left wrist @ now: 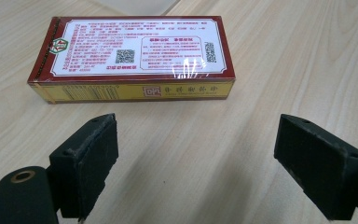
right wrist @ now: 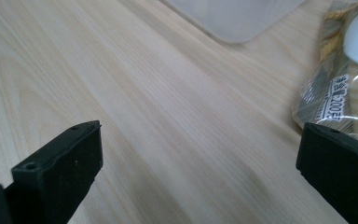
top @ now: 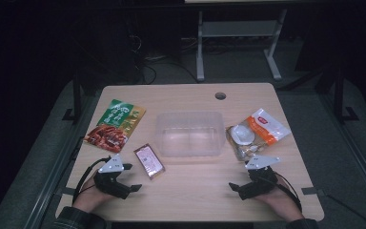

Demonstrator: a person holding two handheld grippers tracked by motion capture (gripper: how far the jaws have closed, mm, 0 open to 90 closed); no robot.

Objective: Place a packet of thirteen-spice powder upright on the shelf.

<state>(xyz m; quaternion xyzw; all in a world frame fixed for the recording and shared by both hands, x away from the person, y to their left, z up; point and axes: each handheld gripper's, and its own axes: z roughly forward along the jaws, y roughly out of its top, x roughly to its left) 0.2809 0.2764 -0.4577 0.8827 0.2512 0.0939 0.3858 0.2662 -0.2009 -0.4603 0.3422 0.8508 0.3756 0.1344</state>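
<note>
Far left on the table point(top: 190, 188): green pouch point(top: 116, 125), lying flat near the left edge, well apart from both grippers.

Next, left gripper point(top: 129, 177), held low over the near left part of the table, jaws spread wide with nothing between them. In the left gripper view the same gripper point(left wrist: 196, 158) pointed at the box point(left wrist: 133, 58), pads point(left wrist: 91, 161) short of it and not touching.

Just right of that gripper, box point(top: 149, 161): flat on the wood, printed white label face up, dark red border, yellow side turned toward the jaws. Lay just in front of the tub's near left corner, close but apart.

Centre: clear tub point(top: 189, 134), upright, open at the top, nothing visible inside. One rounded corner of it point(right wrist: 235, 18) seen at the top of the right gripper view.

Right of the tub: snack bag point(top: 256, 133), touching or nearly touching the tub's right wall; cannot tell which. Its clear printed end point(right wrist: 338, 88) seen at the right in the right gripper view.

Farthest right: right gripper point(top: 239, 176), low over the near right part of the table, just short of the snack bag, jaws also wide apart and holding nothing. In its own view the gripper point(right wrist: 200, 154) faced bare wood.
</note>
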